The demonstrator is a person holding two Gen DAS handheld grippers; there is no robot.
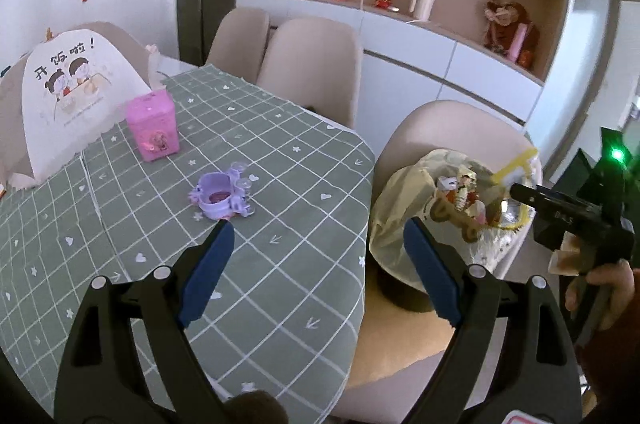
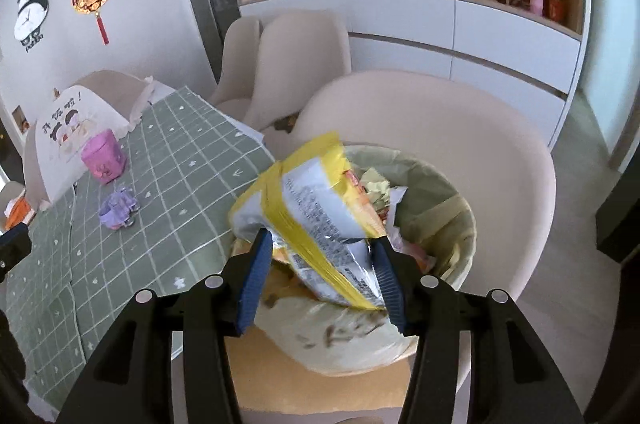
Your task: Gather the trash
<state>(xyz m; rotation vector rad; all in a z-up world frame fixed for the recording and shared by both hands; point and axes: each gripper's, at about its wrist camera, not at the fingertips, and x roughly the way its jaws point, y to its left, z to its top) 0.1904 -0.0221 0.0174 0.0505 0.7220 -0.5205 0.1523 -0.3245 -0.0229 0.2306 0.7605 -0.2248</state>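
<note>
A bin lined with a pale yellow bag (image 2: pixel 456 208) stands on the seat of a beige chair, and it holds several wrappers. Just above its near rim a yellow and white snack wrapper (image 2: pixel 320 208) lies between the blue pads of my right gripper (image 2: pixel 322 240), whose jaws stand apart and do not squeeze it. In the left wrist view the same bin (image 1: pixel 400 200) is on the right, with the right gripper (image 1: pixel 520 194) and the wrapper (image 1: pixel 516 168) over it. My left gripper (image 1: pixel 319 226) is open and empty over the table's edge.
The table's green checked cloth (image 1: pixel 280 184) carries a purple plastic toy (image 1: pixel 220 196), a pink box (image 1: pixel 154 132) and a cartoon-printed food cover (image 1: pixel 72 104). Beige chairs (image 1: pixel 312 64) line the far side. A white cabinet with ornament shelves (image 1: pixel 440 72) stands behind.
</note>
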